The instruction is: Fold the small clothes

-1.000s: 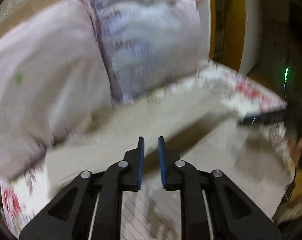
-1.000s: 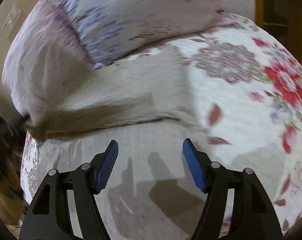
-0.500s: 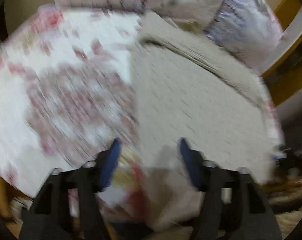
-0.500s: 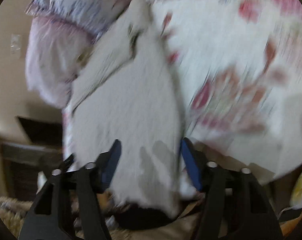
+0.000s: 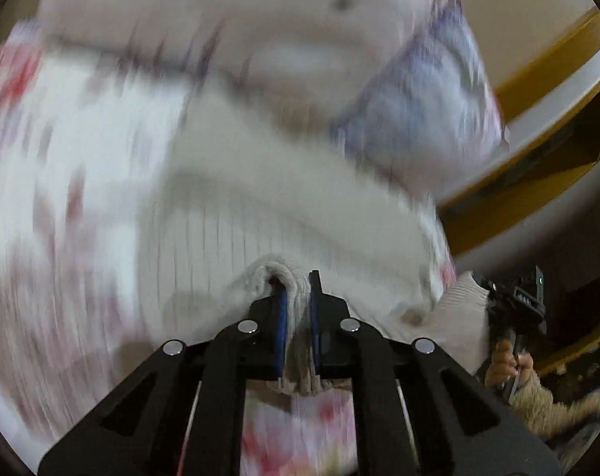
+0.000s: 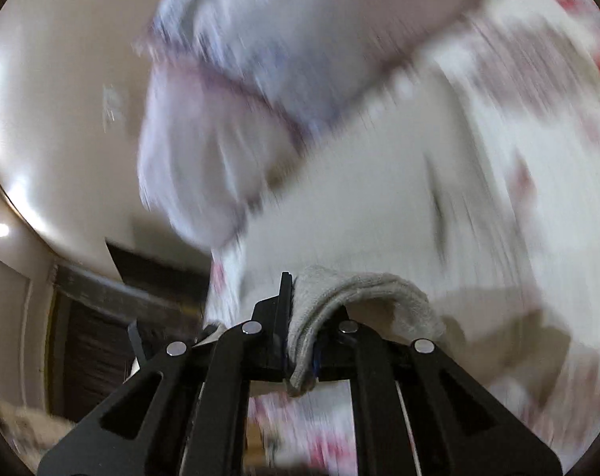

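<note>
**Both grippers clamped on one cream knit garment over a floral bed**

Counted from left to right: one bedspread, one knit garment, two pillows, two grippers.

In the left wrist view, the bedspread (image 5: 42,206) fills the left side, white cloth printed with red and pink flowers, smeared by motion blur. Right of it lies the knit garment (image 5: 284,214), cream, ribbed in fine lengthwise lines, spread flat on the bed with a thicker folded band along its far edge. Its near edge is bunched up into the left gripper (image 5: 298,309), whose blue-padded fingers are nearly together, a wad of the ribbed knit pinched between them. Behind the garment sit two soft pillows: a pale pink pillow (image 5: 228,12) and, to its right, a lilac-patterned pillow (image 5: 431,103) with a frilled edge. At far right another corner of the garment runs into the right gripper (image 5: 516,301), held by the person's hand (image 5: 506,365); its fingertips are hidden there by the cloth.

In the right wrist view, the same pink pillow (image 6: 204,150) and patterned pillow (image 6: 300,39) lie at left and centre, the garment (image 6: 371,198) below them, the bedspread (image 6: 550,127) at right. The right gripper (image 6: 300,329) has its black fingers closed down on a thick rounded fold of the knit, which arches over the right finger.
</note>
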A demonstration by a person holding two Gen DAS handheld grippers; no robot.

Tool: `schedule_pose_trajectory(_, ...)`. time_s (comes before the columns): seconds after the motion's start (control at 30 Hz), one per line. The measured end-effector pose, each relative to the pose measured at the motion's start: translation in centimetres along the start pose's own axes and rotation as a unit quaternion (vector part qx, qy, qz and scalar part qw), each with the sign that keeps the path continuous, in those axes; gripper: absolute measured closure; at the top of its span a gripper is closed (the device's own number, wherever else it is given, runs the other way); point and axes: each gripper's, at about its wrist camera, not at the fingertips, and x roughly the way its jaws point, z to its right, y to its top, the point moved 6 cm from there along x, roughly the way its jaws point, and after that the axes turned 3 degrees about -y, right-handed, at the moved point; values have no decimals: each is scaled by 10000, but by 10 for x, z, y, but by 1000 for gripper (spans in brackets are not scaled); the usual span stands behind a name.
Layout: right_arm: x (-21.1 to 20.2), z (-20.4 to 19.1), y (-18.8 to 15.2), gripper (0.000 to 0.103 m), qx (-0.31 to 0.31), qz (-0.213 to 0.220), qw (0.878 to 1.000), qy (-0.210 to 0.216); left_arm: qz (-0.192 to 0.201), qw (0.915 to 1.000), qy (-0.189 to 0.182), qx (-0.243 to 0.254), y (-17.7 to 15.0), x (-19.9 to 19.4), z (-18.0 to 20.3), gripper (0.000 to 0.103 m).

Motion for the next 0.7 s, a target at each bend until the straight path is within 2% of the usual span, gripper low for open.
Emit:
schedule_pose_trajectory(0.07,16,2,38,94,-38,405,9990,-209,355,9988,266,227,49,14,-3,88)
schedule_pose_trajectory(0.1,27,5,52,83,4,555,9977,-393,490,9973,495,229,77,28,-10,85)
schedule_pose_trajectory(0.13,39,12,63,55,70,612,9963,-592,505,9963,660,197,87,34,-17,63)
schedule_pose_trajectory(0.17,56,24,73,43,216,533,9938,-956,533,9938,975,101,98,41,-26,36)
schedule_pose_trajectory(0.2,64,32,77,40,405,479,9911,-1177,599,9895,1313,-42,106,43,-37,29)
schedule_pose_trajectory(0.27,65,34,71,38,631,498,9925,-917,594,9903,1233,-245,104,42,-50,26)
schedule_pose_trajectory(0.3,65,34,62,33,535,469,9933,-912,486,9914,1180,-307,98,43,-56,25)
schedule_pose_trajectory(0.4,60,45,40,33,259,352,9903,-1315,-137,9934,1050,-445,73,59,-74,25)
schedule_pose_trajectory(0.47,59,62,29,33,576,211,9895,-1306,-437,9928,1004,-477,64,79,-77,26)
schedule_pose_trajectory(0.53,55,69,25,33,708,223,9893,-1257,-506,9927,956,-542,56,96,-76,28)
schedule_pose_trajectory(0.57,53,72,23,33,725,237,9895,-1226,-340,9934,979,-483,59,100,-72,43)
schedule_pose_trajectory(0.6,51,71,22,33,720,230,9900,-1194,-435,9934,839,-652,59,110,-70,56)
schedule_pose_trajectory(0.63,45,75,18,33,700,206,9905,-1168,-418,9917,804,-916,60,116,-70,75)
schedule_pose_trajectory(0.7,41,76,18,33,608,149,9908,-1196,-284,9898,551,-1282,60,111,-66,80)
